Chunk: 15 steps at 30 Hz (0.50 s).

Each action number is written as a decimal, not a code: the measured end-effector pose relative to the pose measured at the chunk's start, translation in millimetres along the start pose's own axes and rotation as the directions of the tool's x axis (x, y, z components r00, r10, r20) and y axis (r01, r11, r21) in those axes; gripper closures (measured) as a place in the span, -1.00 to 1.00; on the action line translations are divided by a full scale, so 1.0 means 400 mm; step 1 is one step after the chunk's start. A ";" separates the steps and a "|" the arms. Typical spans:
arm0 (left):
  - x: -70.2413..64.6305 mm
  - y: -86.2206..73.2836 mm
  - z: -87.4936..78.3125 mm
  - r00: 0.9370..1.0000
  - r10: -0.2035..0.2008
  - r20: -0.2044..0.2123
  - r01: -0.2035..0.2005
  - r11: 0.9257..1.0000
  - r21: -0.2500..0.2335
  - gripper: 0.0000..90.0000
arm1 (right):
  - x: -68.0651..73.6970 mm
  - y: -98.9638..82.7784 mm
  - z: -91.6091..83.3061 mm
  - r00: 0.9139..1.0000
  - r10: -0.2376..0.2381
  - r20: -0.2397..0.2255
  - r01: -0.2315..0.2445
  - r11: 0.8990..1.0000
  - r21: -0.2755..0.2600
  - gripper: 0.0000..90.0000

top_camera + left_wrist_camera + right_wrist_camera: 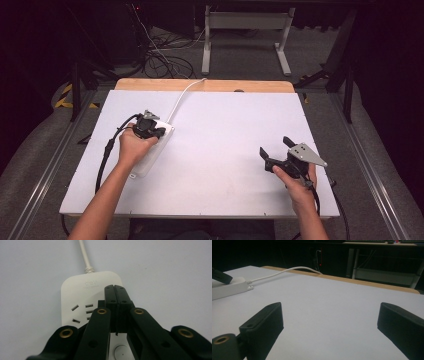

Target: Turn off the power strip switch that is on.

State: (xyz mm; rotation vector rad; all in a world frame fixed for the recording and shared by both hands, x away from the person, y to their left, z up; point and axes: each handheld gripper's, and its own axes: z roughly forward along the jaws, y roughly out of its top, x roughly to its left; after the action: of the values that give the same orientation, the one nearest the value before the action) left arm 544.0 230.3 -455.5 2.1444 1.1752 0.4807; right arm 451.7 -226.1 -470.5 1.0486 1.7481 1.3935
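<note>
A white power strip (148, 159) lies on the left part of the white table (225, 150), its white cord (182, 95) running off the far edge. My left gripper (159, 133) hovers over the strip's far end, jaws pressed together with nothing between them. In the left gripper view the shut tips (115, 288) sit above the strip's top face (82, 290), beside its sockets; whether they touch it I cannot tell. A round button (122, 352) shows below the jaws. My right gripper (275, 146) stands open at the table's right, empty (329, 312), with the strip (227, 288) far off to its left.
The table's far edge is a wooden strip (205, 85). Beyond it, loose cables (165, 60) lie on the floor beside a grey metal frame (247, 22). Dark stands flank both sides of the table.
</note>
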 end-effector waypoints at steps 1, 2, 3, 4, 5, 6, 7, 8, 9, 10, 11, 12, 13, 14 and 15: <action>0.000 0.000 0.000 1.000 0.000 0.000 0.000 1.000 0.002 1.00 | 0.001 0.000 0.000 1.000 0.003 -0.001 -0.003 1.000 0.000 -0.84; 0.000 0.001 0.000 1.000 0.000 -0.002 0.000 1.000 0.001 1.00 | 0.000 0.000 0.000 1.000 0.000 -0.001 0.000 1.000 -0.001 -0.84; 0.000 0.001 0.000 1.000 -0.006 0.001 0.006 1.000 0.001 1.00 | 0.001 0.000 0.000 1.000 0.000 -0.001 0.000 1.000 -0.002 -0.84; 0.001 0.001 0.000 1.000 -0.006 -0.003 0.006 1.000 0.002 1.00 | 0.001 0.001 0.000 1.000 0.000 -0.002 0.000 1.000 -0.002 -0.84; 0.002 0.002 -0.001 1.000 -0.015 0.006 0.015 1.000 0.008 1.00 | 0.001 0.000 0.000 1.000 0.002 -0.002 -0.002 1.000 0.000 -0.84; 0.003 0.002 -0.001 0.999 -0.029 0.037 0.028 1.000 0.012 1.00 | 0.001 0.000 0.000 1.000 0.002 -0.001 -0.002 1.000 0.000 -0.84; 0.003 0.002 -0.001 0.999 -0.023 0.036 0.022 1.000 0.012 1.00 | 0.001 0.000 0.000 1.000 0.001 -0.001 -0.001 1.000 0.001 -0.84; -0.004 0.002 -0.002 1.000 -0.004 0.017 0.004 1.000 0.016 1.00 | 0.001 0.000 0.000 1.000 0.001 -0.001 -0.001 1.000 0.001 -0.84; -0.013 0.003 0.000 1.000 0.023 -0.007 -0.023 1.000 0.014 1.00 | 0.001 0.000 0.000 1.000 0.002 -0.002 -0.002 1.000 0.001 -0.84; -0.021 0.004 0.000 0.998 0.046 -0.033 -0.046 0.999 0.018 1.00 | 0.001 0.000 0.000 1.000 0.002 -0.002 -0.002 1.000 0.000 -0.84; -0.027 0.005 0.002 0.998 0.053 -0.044 -0.052 0.998 0.020 1.00 | 0.001 0.000 0.000 1.000 0.000 -0.002 0.000 1.000 -0.002 -0.84; -0.026 0.006 0.001 0.998 0.053 -0.043 -0.052 0.998 0.023 1.00 | 0.001 0.001 0.000 1.000 0.000 -0.002 0.000 1.000 -0.002 -0.84; -0.023 0.006 0.001 0.998 0.042 -0.037 -0.041 0.999 0.022 1.00 | 0.001 0.001 -0.001 1.000 -0.001 -0.002 0.001 1.000 -0.002 -0.84; -0.019 0.005 0.000 0.999 0.035 -0.029 -0.035 0.999 0.019 1.00 | 0.002 0.001 -0.001 1.000 -0.002 -0.001 0.002 1.000 -0.002 -0.84; -0.019 0.004 0.000 0.999 0.036 -0.029 -0.035 0.999 0.018 1.00 | 0.002 0.001 -0.001 1.000 -0.002 -0.002 0.002 1.000 -0.002 -0.84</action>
State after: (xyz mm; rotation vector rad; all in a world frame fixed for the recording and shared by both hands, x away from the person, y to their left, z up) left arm 541.0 223.0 -454.5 2.1833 1.1629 0.5209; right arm 451.1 -225.7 -470.2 1.0444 1.7482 1.3954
